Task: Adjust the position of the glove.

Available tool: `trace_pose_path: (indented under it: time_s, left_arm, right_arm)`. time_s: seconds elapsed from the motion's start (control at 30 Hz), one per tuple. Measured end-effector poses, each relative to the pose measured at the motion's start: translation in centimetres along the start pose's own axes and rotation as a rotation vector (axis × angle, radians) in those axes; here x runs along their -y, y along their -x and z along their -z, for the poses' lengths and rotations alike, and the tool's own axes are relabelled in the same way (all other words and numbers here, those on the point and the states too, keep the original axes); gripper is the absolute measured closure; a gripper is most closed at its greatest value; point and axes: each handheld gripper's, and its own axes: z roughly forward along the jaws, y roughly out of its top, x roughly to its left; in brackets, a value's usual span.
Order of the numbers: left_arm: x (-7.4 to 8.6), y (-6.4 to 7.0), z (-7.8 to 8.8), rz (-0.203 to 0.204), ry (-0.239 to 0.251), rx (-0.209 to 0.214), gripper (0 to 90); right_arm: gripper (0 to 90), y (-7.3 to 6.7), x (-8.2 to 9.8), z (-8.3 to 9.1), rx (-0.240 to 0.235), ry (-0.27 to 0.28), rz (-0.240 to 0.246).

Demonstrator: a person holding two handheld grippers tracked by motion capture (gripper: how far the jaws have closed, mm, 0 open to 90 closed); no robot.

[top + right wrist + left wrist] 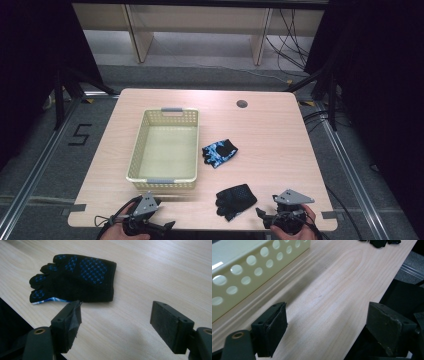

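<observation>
Scene: a person stands at a wooden bench (280, 135), a two-fingered gripper in each hand, with two gloves and a basket laid out ahead.

Right gripper (274, 218): low at the near edge of the bench, fingers (170, 326) spread wide and holding nothing.

Black glove (235, 201): flat on the bench near the front edge, just left of the right gripper; in the right gripper view the glove (75, 277) lies ahead and to the left of the open fingers, palm side up with blue grip dots, apart from them.

Long axis: in the right gripper view the black glove runs across the frame, cuff toward the gripper's side and fingertips pointing away to the left, so the cuff looks like the nearest edge to take.

Nearer hand: the right one, clearly; the left gripper (161, 227) sits farther off, in front of the basket.

Left gripper: fingers (270, 328) also wide apart and empty, hovering over bare wood beside the basket wall (249, 270).

Blue patterned glove (219, 152): mid-bench, just to the right of the basket, well beyond both grippers.

Basket (165, 182): cream, perforated, with grey handles, standing left of centre; nothing lies inside it.

Likely next move: a short reach left and forward by the right gripper to close on the black glove.
</observation>
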Motion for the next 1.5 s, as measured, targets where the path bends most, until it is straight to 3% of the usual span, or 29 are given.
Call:
trace_pose_path:
  time_s: [0.03,0.13,0.2,0.27,0.3,0.37,0.4,0.43,0.5,0.53,0.63,0.67,0.7,0.77,0.8,0.83,0.9,0.93,0.97,1.0,1.03,1.07,1.2,1.27,1.33,1.4,1.47,1.5]
  left_arm:
    - [-0.1,-0.1,0.0,-0.024,-0.001,-0.009,16.5]
    - [-0.1,-0.1,0.0,-0.032,-0.007,-0.008,16.5]
    - [-0.1,0.0,-0.1,-0.011,0.010,0.001,16.6]
    - [-0.1,-0.1,0.1,-0.023,-0.004,-0.002,16.6]
    - [-0.2,0.0,0.0,-0.013,0.003,0.001,16.6]
    - [-0.2,0.2,-0.1,0.012,0.019,0.019,16.5]
    - [-0.4,0.2,0.0,-0.004,0.026,0.034,16.6]
    - [-0.4,0.2,0.0,-0.004,0.026,0.034,16.6]
    - [-0.5,0.5,-0.2,0.012,0.038,0.045,16.8]
    - [-0.9,0.8,-0.4,0.003,0.069,0.060,18.2]
    - [-1.7,1.4,-0.5,-0.015,0.086,0.081,26.5]
    - [-2.0,1.6,-0.6,-0.026,0.096,0.091,29.9]
    - [-2.4,1.9,-0.7,-0.031,0.112,0.101,34.6]
    - [-2.8,2.1,-0.8,-0.048,0.115,0.109,42.5]
    - [-3.3,2.4,-1.0,-0.076,0.130,0.113,42.5]
    - [-3.9,2.9,-1.5,-0.095,0.140,0.132,54.6]
    - [-4.2,3.1,-1.8,-0.106,0.144,0.148,63.6]
    - [-4.6,3.4,-2.2,-0.116,0.138,0.155,69.1]
    - [-4.9,3.6,-2.4,-0.131,0.139,0.159,69.1]
    - [-5.5,4.2,-3.0,-0.158,0.126,0.180,76.7]
    - [-5.5,4.2,-3.0,-0.158,0.126,0.180,80.1]
    - [-6.0,4.8,-3.8,-0.171,0.127,0.196,82.7]
    - [-7.1,5.8,-5.7,-0.207,0.100,0.224,89.0]
    - [-7.6,6.4,-6.6,-0.198,0.091,0.248,89.2]
    - [-8.1,6.9,-7.5,-0.220,0.079,0.250,89.2]
    - [-8.5,7.3,-8.3,-0.225,0.073,0.241,89.3]
    - [-8.9,7.4,-9.0,-0.221,0.066,0.253,89.3]
    - [-9.0,7.5,-9.3,-0.219,0.066,0.239,89.3]
  right_arm:
    - [27.4,-0.1,0.1,0.0,-0.003,-0.006,-0.005]
    - [30.4,0.0,0.0,0.0,0.003,0.004,0.018]
    - [32.1,0.0,0.0,0.1,-0.003,0.006,0.012]
    - [32.7,-0.2,-0.1,0.2,-0.002,0.001,0.001]
    - [33.0,0.0,-0.1,0.1,0.005,0.017,0.026]
    - [34.4,0.1,-0.1,0.1,-0.008,0.016,0.033]
    - [35.1,0.2,-0.2,0.2,0.007,0.024,0.041]
    - [35.5,0.0,-0.2,0.3,-0.002,0.024,0.016]
    - [36.5,0.2,-0.4,0.3,0.002,0.033,0.037]
    - [39.4,0.3,-0.8,0.4,-0.003,0.040,0.037]
    - [43.8,0.5,-1.4,0.5,-0.005,0.057,0.065]
    - [45.5,0.4,-1.7,0.6,-0.008,0.052,0.045]
    - [47.9,0.6,-2.0,0.5,-0.010,0.062,0.072]
    - [50.7,0.4,-2.2,0.5,-0.015,0.050,0.053]
    - [52.9,0.6,-2.5,0.2,-0.017,0.061,0.070]
    - [60.2,0.8,-3.0,-0.2,-0.020,0.059,0.100]
    - [63.0,0.8,-3.2,-0.5,-0.022,0.061,0.109]
    - [68.8,0.9,-3.9,-1.1,-0.034,0.057,0.132]
    - [68.8,0.9,-3.9,-1.1,-0.034,0.057,0.132]
    - [75.3,0.8,-4.3,-1.6,-0.045,0.047,0.143]
    - [75.3,0.8,-4.3,-1.6,-0.045,0.047,0.143]
    - [82.7,0.8,-4.8,-2.3,-0.067,0.038,0.155]
    - [88.2,0.7,-5.6,-3.8,-0.099,0.012,0.181]
    - [90.0,0.6,-5.8,-4.3,-0.104,-0.011,0.182]
    - [90.0,0.7,-5.9,-4.7,-0.111,-0.011,0.197]
    - [90.0,0.5,-5.8,-4.9,-0.117,-0.021,0.174]
    - [90.0,0.6,-5.7,-5.1,-0.122,-0.026,0.191]
    - [90.0,0.7,-5.6,-5.1,-0.127,-0.045,0.188]
